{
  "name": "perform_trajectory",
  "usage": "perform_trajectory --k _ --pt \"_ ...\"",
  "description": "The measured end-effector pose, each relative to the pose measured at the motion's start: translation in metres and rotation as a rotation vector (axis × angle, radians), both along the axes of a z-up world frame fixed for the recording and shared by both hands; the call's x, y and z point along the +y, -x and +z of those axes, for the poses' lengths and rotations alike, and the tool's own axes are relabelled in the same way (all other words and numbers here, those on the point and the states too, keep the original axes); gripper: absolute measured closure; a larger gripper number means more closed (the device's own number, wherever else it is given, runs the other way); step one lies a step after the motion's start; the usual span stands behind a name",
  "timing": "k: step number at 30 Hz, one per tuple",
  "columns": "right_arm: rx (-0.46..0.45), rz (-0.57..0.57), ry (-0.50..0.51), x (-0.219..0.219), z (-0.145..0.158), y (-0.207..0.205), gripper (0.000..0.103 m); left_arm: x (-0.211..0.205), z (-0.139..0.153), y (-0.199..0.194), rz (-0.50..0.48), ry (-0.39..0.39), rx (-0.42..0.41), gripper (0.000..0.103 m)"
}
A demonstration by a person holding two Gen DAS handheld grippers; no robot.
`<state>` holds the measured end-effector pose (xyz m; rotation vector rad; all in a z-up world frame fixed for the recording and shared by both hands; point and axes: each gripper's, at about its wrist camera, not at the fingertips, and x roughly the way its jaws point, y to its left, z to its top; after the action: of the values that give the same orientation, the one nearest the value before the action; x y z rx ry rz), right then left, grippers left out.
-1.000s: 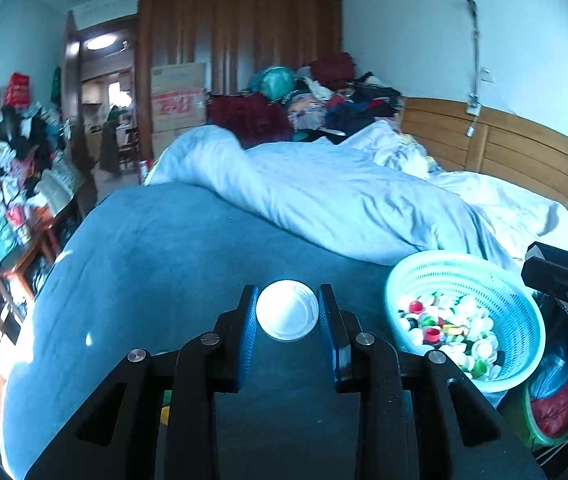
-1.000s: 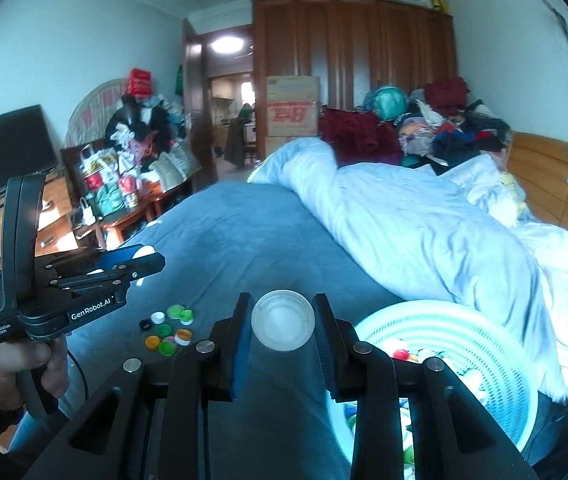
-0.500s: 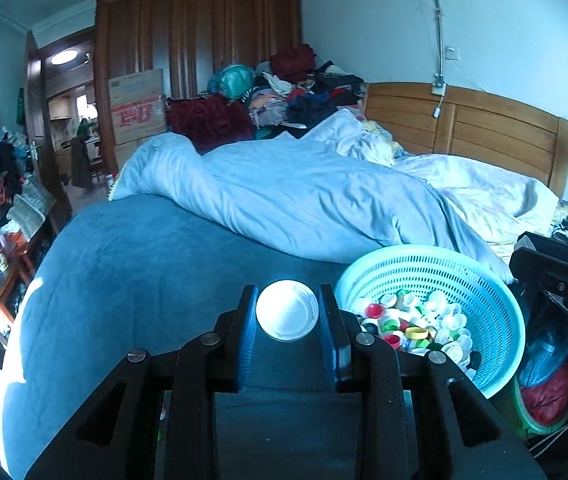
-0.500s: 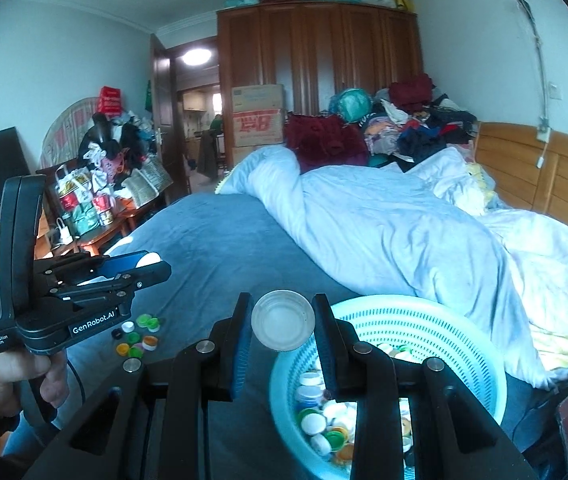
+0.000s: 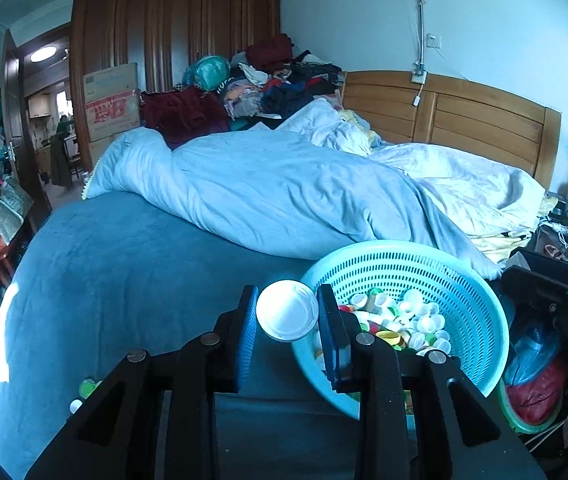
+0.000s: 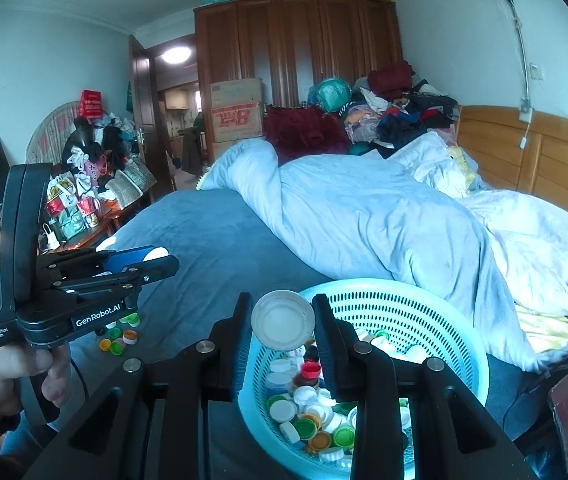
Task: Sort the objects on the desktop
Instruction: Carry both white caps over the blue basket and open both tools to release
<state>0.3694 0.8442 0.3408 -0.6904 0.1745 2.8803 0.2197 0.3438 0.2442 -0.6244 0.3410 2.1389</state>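
Note:
My left gripper (image 5: pixel 287 312) is shut on a white bottle cap (image 5: pixel 286 310), held at the left rim of a turquoise perforated basket (image 5: pixel 472 292) full of mixed caps. My right gripper (image 6: pixel 283 320) is shut on a clear-white cap (image 6: pixel 283 319), held over the same basket's (image 6: pixel 436 320) left rim. The left gripper (image 6: pixel 152 260) also shows in the right wrist view, to the left, with its white cap between blue pads. Several loose coloured caps (image 6: pixel 118 338) lie on the blue bedspread (image 6: pixel 212 248) below it.
A light blue duvet (image 5: pixel 284 196) is heaped across the bed behind the basket. A wooden headboard (image 5: pixel 464 112) stands at the right, a wardrobe (image 5: pixel 172 40) with clothes piles behind. A green tub (image 5: pixel 532 400) with bags sits beside the bed. Cluttered furniture (image 6: pixel 84 200) stands left.
Both grippers have moved right toward the basket with their caps still held; the basket now lies right under the fingers in both views, and the loose caps have fallen behind to the left.

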Motion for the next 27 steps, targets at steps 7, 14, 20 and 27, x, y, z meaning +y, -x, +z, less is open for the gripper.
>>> perform_trajectory --k 7,14,20,27 --pt "-0.006 -0.010 0.008 0.007 -0.005 -0.002 0.070 0.025 -0.002 -0.006 -0.035 0.012 -0.016 0.078" --pt "-0.030 -0.023 0.024 0.019 -0.012 0.001 0.070 0.051 -0.009 -0.006 -0.075 0.051 -0.054 0.078" --pt "-0.108 -0.041 0.091 0.043 -0.032 0.016 0.070 0.077 -0.020 -0.006 -0.113 0.127 -0.113 0.078" --pt "-0.188 -0.068 0.149 0.065 -0.062 0.027 0.070 0.106 -0.052 0.001 -0.138 0.226 -0.221 0.078"
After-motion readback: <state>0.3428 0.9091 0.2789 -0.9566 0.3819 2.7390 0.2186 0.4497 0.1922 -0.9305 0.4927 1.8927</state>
